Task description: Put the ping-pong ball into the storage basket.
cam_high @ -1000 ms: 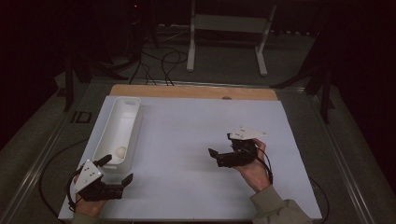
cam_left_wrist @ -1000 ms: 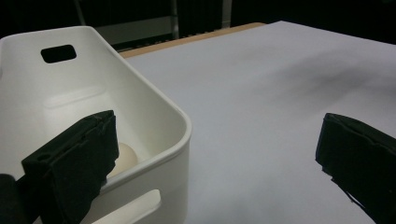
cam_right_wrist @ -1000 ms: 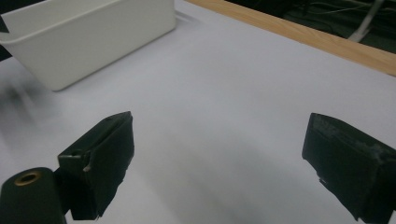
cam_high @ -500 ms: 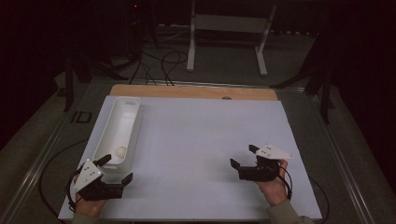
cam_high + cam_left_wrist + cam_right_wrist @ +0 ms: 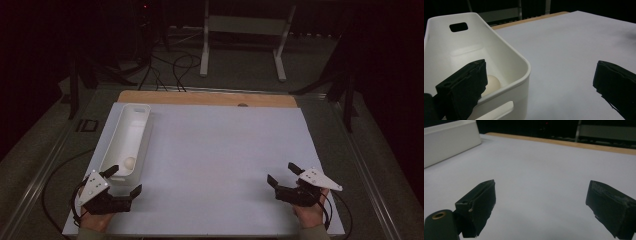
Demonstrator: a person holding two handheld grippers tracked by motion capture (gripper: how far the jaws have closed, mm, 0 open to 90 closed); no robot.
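Observation:
A long white bin [image 5: 131, 126] lies along the left side of the white table sheet [image 5: 225, 145]. A small pale ball [image 5: 129, 162] rests at its near end. My left gripper [image 5: 124, 180] hovers open at the bin's near right corner, holding nothing. In the left gripper view the bin [image 5: 506, 57] fills the left side and the ball [image 5: 493, 83] peeks out beside the left jaw of the left gripper [image 5: 539, 85]. My right gripper [image 5: 282, 174] is open and empty near the front right of the sheet. The right gripper [image 5: 541, 205] faces bare sheet, with the bin [image 5: 449, 140] far off at the left.
A wooden strip [image 5: 200, 97] runs along the table's far edge. Beyond it stands a white metal stand [image 5: 240, 30], and cables [image 5: 170, 70] lie on the dark floor. The sheet's wide middle lies between the two grippers.
My right gripper has drawn back toward the front right corner of the sheet, still open. The left gripper and the bin have stayed put.

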